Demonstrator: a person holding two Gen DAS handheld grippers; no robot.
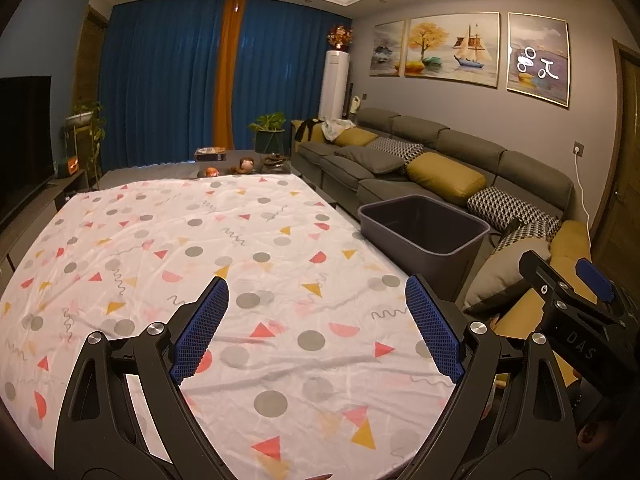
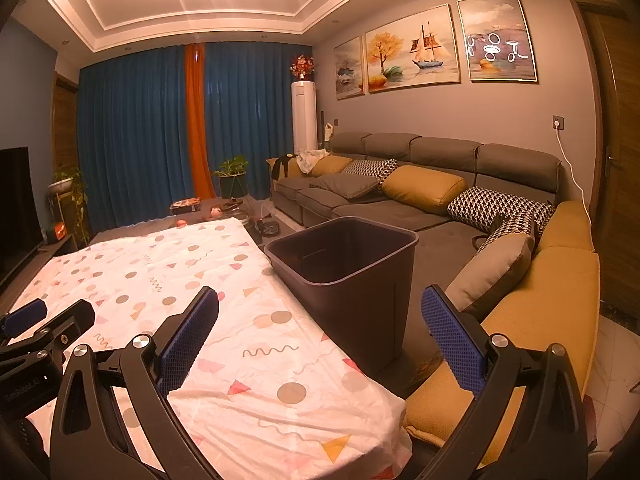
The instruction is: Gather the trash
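Note:
A dark grey trash bin (image 1: 424,236) (image 2: 348,268) stands on the floor by the table's right edge, between table and sofa; its inside looks dark, and I cannot tell what it holds. My left gripper (image 1: 316,328) hovers open over the patterned tablecloth (image 1: 200,248) with nothing between its blue pads. My right gripper (image 2: 320,340) is open too, above the table's near right corner and just short of the bin. Each gripper shows at the edge of the other's view: the right one (image 1: 576,312), the left one (image 2: 40,332). No loose trash shows on the cloth.
A grey and yellow L-shaped sofa (image 2: 420,200) with cushions runs along the right. Beyond the table's far edge is a low table (image 1: 240,160) with small items and a potted plant (image 1: 270,128). A TV (image 1: 24,140) stands at the left; blue curtains hang behind.

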